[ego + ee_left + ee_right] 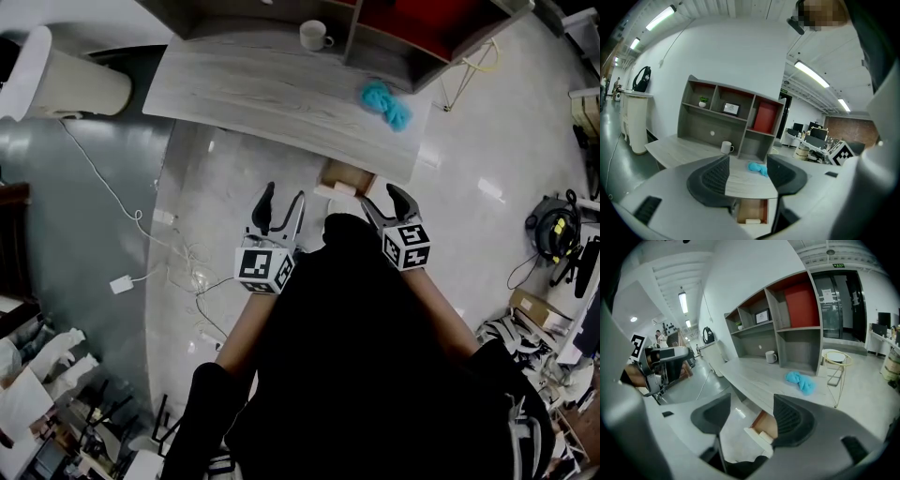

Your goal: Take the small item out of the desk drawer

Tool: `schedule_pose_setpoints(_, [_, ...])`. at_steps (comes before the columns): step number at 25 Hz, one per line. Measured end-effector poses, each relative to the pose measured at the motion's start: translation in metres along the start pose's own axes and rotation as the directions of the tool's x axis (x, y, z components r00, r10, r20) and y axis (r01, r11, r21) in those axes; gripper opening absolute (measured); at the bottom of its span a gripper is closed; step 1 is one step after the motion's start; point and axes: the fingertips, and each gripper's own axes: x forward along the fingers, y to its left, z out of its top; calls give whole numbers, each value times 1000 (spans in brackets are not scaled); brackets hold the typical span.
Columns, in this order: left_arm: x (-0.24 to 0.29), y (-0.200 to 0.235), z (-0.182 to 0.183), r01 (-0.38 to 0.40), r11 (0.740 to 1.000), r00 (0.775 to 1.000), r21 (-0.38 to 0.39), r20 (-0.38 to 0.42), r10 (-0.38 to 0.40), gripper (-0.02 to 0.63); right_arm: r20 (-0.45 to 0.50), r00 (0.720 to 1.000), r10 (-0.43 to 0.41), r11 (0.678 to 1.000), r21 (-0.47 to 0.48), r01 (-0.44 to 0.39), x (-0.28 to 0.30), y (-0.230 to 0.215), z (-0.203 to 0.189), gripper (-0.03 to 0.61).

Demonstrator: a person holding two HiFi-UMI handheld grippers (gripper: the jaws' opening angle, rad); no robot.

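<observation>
Two grippers hover short of a grey wood-grain desk [262, 89], both with their jaws spread and nothing between them: the left gripper [283, 199] over bare floor, the right gripper [382, 199] just beside the open drawer [349, 174]. The drawer juts out from under the desk's front edge, its inside brown, and the small pale item [752, 221] lies at its front, right behind the white drawer face, touched by neither gripper. On the desktop a blue cloth [386, 103] lies crumpled near the drawer end, well apart from a white mug [315, 36] that stands against the shelf unit [717, 117] at the back; that unit is grey with a red panel [765, 118] in one compartment. The floor [216, 187] is glossy pale stone with white cables [141, 225] trailing across it. A white cabinet [70, 80] stands beyond the desk's left end, and a gold wire stand [469, 70] stands beyond the right end.
</observation>
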Motion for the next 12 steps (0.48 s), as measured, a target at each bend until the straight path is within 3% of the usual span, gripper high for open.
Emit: schedule_pose_setpoints(12, [41,-5,-12,-47,999,998,-7,-33,46,227,-116,988,98,995,-13,-100,44,-28,-26,276])
